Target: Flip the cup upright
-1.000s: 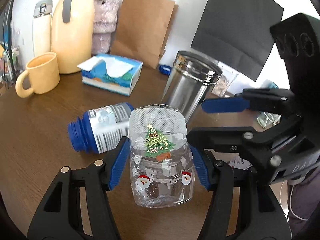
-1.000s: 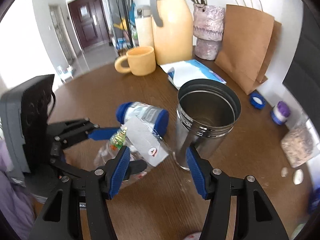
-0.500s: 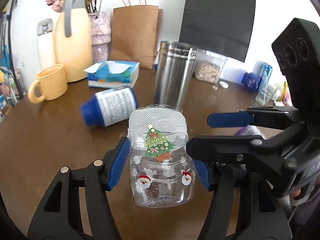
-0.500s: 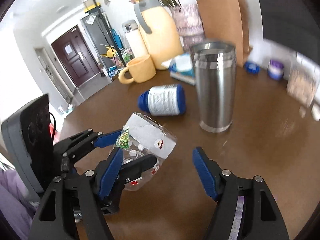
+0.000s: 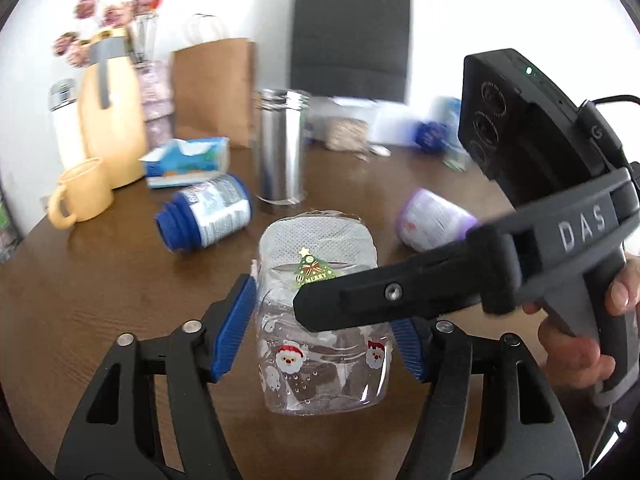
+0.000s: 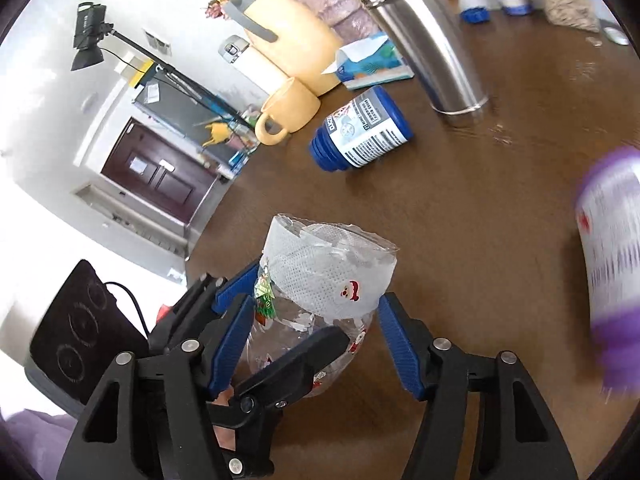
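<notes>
1. L gripper (image 5: 324, 336) clamps cup (image 5: 320, 320), held above table (image 5: 100, 288).
2. R gripper (image 6: 316, 340) straddles cup, pads spread; contact unclear.
3. Blue jar (image 5: 208, 220) lies behind cup.

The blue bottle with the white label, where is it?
In both wrist views the blue bottle lies on its side on the brown table, between the yellow mug and the steel tumbler, beyond the Santa cup.

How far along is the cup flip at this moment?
Done: the clear Christmas cup is off the table, clamped in the left tongs. In hand: the right tongs straddle it, open, pads not visibly pressing. Left: which end is open isn't clear, and the cup isn't standing on the table yet.
</notes>
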